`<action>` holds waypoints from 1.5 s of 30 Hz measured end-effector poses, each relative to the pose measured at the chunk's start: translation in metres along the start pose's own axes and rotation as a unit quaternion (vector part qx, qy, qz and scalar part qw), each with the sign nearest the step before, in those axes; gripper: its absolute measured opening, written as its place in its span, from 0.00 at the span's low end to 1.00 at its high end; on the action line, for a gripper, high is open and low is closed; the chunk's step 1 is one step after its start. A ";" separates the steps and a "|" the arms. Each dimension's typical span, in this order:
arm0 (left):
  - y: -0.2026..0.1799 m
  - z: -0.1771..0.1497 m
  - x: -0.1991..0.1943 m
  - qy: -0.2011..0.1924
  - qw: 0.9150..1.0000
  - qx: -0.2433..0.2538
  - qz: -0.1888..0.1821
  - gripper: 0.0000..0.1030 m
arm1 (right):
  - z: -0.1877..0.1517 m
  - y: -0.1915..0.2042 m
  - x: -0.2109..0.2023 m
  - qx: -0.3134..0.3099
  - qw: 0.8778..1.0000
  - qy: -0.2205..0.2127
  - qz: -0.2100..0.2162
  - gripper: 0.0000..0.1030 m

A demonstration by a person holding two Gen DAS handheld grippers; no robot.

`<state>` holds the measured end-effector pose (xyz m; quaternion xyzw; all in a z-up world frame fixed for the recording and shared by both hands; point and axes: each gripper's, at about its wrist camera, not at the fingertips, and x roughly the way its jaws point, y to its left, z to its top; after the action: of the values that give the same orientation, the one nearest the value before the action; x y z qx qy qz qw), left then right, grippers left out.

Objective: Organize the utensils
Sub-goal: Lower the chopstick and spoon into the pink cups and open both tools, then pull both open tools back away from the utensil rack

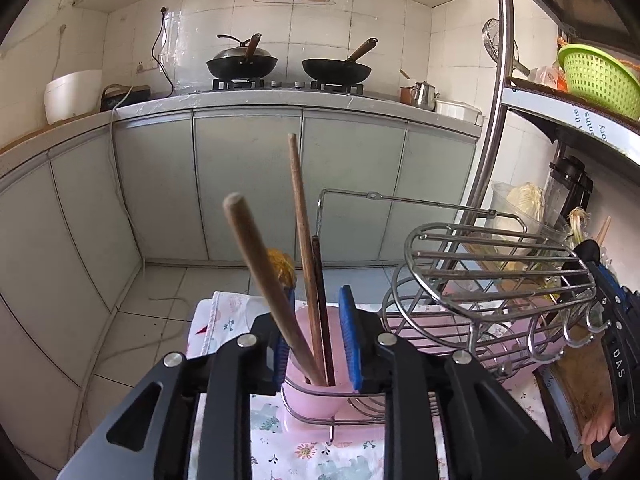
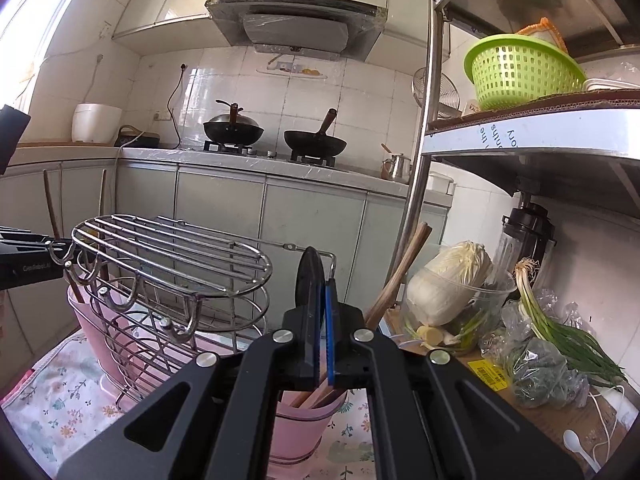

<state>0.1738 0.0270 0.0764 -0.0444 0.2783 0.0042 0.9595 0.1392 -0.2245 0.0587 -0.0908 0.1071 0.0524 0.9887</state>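
My left gripper (image 1: 318, 312) stands open around wooden utensils in a pink cup (image 1: 312, 396) at the left end of a wire rack (image 1: 480, 264). Between its blue pads stand a thick wooden handle (image 1: 256, 264), a long thin wooden stick (image 1: 300, 216) and a dark chopstick (image 1: 320, 300). The thick handle leans by the left pad; the right pad is apart from them. My right gripper (image 2: 324, 284) is shut on a thin black round-ended utensil (image 2: 308, 272); its kind is unclear. Below it, a second pink cup (image 2: 304, 420) holds wooden handles (image 2: 400, 276).
The rack (image 2: 172, 256) and cups rest on a floral cloth (image 2: 60, 392). To the right are a cabbage (image 2: 448, 280) in a clear tub, green onions (image 2: 560, 328), a blender, a white spoon (image 2: 572, 438) and a metal shelf with a green basket (image 2: 520, 72). Woks sit on the far stove.
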 end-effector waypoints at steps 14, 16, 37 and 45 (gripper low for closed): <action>0.017 0.012 -0.003 0.009 0.997 -0.056 -0.053 0.23 | 0.002 -0.013 0.011 0.031 0.998 0.044 0.041 0.02; 0.017 0.012 -0.006 0.007 0.997 -0.055 -0.055 0.23 | 0.002 -0.015 0.011 0.038 0.997 0.048 0.048 0.02; -0.007 -0.006 -0.056 -0.035 0.998 -0.005 -0.060 0.23 | 0.001 -0.030 -0.018 0.065 0.995 0.045 0.061 0.40; -0.004 -0.019 -0.061 -0.028 0.997 -0.021 -0.063 0.23 | 0.001 -0.031 -0.028 0.061 0.995 0.042 0.063 0.46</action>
<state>0.1126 0.0220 0.0933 -0.0819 0.2480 -0.0489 0.9641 0.1159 -0.2567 0.0711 -0.0258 0.1570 0.1038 0.9818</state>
